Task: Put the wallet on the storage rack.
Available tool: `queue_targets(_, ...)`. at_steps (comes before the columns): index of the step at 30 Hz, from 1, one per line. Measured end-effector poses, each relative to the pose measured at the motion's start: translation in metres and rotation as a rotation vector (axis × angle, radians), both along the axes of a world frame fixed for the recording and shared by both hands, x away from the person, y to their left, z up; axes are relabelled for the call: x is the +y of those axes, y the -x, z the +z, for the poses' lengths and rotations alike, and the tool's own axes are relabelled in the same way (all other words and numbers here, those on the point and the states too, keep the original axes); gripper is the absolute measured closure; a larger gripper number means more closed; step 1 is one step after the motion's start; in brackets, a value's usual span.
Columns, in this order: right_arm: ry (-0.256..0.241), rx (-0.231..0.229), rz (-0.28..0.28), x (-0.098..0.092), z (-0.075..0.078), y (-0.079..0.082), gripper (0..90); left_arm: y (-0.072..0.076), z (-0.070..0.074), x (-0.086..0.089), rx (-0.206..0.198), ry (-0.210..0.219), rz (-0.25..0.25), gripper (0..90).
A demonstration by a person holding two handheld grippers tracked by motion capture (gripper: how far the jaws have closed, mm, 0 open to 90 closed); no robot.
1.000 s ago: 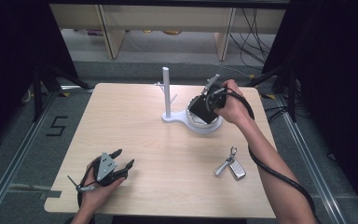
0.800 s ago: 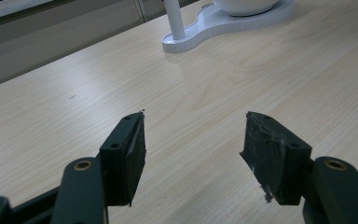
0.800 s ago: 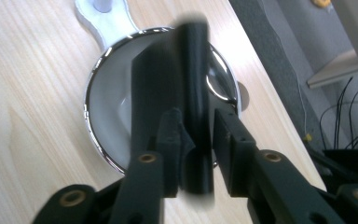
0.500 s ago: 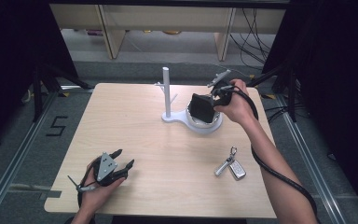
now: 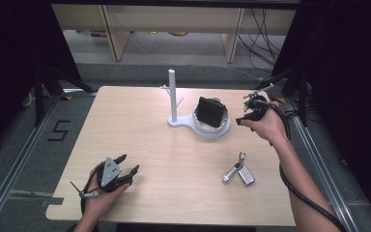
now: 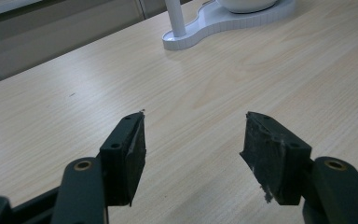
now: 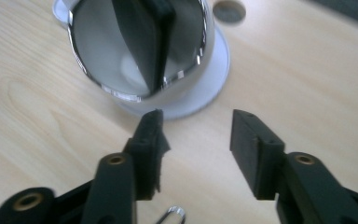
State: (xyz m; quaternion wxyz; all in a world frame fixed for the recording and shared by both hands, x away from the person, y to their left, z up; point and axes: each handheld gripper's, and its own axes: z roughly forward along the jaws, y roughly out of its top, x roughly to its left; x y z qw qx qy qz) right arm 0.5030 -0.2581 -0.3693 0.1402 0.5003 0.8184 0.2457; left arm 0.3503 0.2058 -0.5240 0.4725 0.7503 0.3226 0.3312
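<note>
A white stand (image 5: 181, 122) with an upright post (image 5: 172, 94) carries a small chrome-rimmed bowl (image 5: 223, 121) at the table's far middle. A flat black object (image 5: 209, 111) leans on edge inside the bowl. My right gripper (image 5: 242, 119) hovers just right of the bowl, open and empty. In the right gripper view the bowl (image 7: 98, 46) and the black object (image 7: 145, 35) lie right ahead of the open gripper (image 7: 196, 128). My left gripper (image 5: 129, 164) rests open near the front left; in its own view the gripper (image 6: 193, 137) is open over bare wood.
A key fob with a metal key and ring (image 5: 239, 173) lies on the table at the front right; its ring (image 7: 173, 214) peeks in under the right gripper. The stand's base (image 6: 223, 21) sits far ahead of the left gripper. A cable hole (image 7: 229, 11) is behind the bowl.
The right gripper, earlier at the bowl on the black object, has let go and drawn back to the right. The black object stays in the bowl. The left gripper has not moved.
</note>
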Motion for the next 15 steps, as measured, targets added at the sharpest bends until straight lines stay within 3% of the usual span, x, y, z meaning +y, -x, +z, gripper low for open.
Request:
queue_targets(1, 0.012, 0.005, 0.01, -0.006, -0.005, 0.001, 61.3, 0.0, 0.0, 0.0, 0.0, 0.0, 0.0, 38.4)
queue_targets(4, -0.014, 0.078, -0.061, -0.013, -0.014, 0.009, 68.9, 0.001, 0.0, 0.0, 0.006, -0.008, 0.005, 38.6)
queue_targets(5, -0.025, 0.123, -0.104, -0.012, -0.016, 0.013, 71.2, 0.0, 0.0, -0.001, 0.008, -0.009, 0.005, 38.6)
queue_targets(6, -0.01, 0.137, -0.126, -0.014, -0.019, 0.014, 72.5, 0.0, 0.0, -0.001, 0.007, -0.008, 0.001, 38.6)
queue_targets(12, -0.024, 0.168, -0.157, -0.021, -0.035, 0.02, 78.2, 0.0, 0.0, 0.0, 0.0, 0.013, 0.006, 38.5)
queue_targets(15, -0.024, 0.189, -0.17, -0.024, -0.038, 0.023, 80.4, 0.001, 0.0, 0.0, 0.002, 0.002, 0.009, 38.6)
